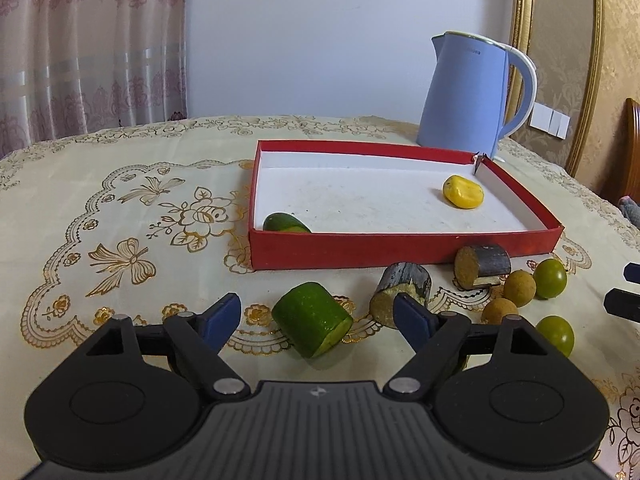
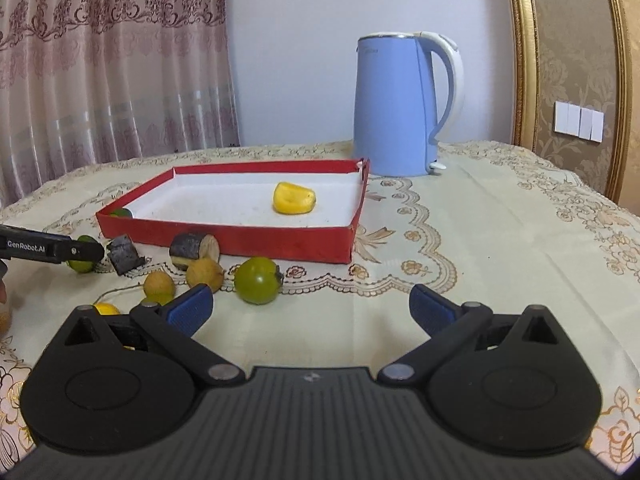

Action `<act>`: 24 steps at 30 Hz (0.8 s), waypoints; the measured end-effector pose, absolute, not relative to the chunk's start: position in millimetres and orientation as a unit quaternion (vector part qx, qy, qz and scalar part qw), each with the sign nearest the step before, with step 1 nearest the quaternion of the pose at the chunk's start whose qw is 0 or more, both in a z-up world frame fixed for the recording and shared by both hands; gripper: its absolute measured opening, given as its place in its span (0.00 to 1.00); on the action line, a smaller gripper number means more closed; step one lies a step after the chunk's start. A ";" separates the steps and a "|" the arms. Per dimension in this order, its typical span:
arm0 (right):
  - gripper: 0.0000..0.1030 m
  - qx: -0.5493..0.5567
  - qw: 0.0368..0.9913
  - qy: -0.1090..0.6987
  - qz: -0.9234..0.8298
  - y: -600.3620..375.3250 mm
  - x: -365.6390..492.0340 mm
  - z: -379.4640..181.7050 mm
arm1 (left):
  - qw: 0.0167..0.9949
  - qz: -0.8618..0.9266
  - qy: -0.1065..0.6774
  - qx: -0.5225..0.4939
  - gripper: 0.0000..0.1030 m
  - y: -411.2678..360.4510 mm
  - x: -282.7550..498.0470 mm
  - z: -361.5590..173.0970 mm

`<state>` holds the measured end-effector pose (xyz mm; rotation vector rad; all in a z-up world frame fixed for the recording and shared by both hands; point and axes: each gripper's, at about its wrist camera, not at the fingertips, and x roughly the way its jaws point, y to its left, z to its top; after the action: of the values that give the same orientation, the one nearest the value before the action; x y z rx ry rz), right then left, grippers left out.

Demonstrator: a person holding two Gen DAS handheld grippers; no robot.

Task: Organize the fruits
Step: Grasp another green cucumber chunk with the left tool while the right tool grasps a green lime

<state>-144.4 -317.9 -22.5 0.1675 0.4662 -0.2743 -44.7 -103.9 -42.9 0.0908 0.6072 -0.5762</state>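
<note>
A red box [image 1: 400,249] with a white floor holds a yellow fruit piece [image 1: 463,191] at its far right and a green piece [image 1: 286,223] at its near left corner. My left gripper [image 1: 318,316] is open around a green cucumber-like chunk [image 1: 312,319] lying on the cloth. Two dark sugarcane pieces [image 1: 404,290] [image 1: 482,266], two brown longans [image 1: 519,288] and two green round fruits [image 1: 551,279] lie in front of the box. My right gripper [image 2: 310,310] is open and empty, with a green round fruit [image 2: 257,280] just ahead to its left.
A blue electric kettle [image 1: 468,96] stands behind the box's right corner. The table has a cream embroidered cloth [image 1: 120,220]. A curtain hangs at the back left and a gold-framed wall panel stands at the right. The left gripper shows in the right wrist view [image 2: 52,249].
</note>
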 end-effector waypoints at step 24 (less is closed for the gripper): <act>1.00 0.087 0.950 0.262 -0.144 -320.8 -131.5 -25.9 | 0.892 -0.313 0.303 0.122 0.45 -113.0 -26.2 -49.2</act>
<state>-131.5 -320.8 -25.9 0.1763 0.5337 -0.2923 -26.2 -113.0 -49.2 0.2525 0.6292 -0.6492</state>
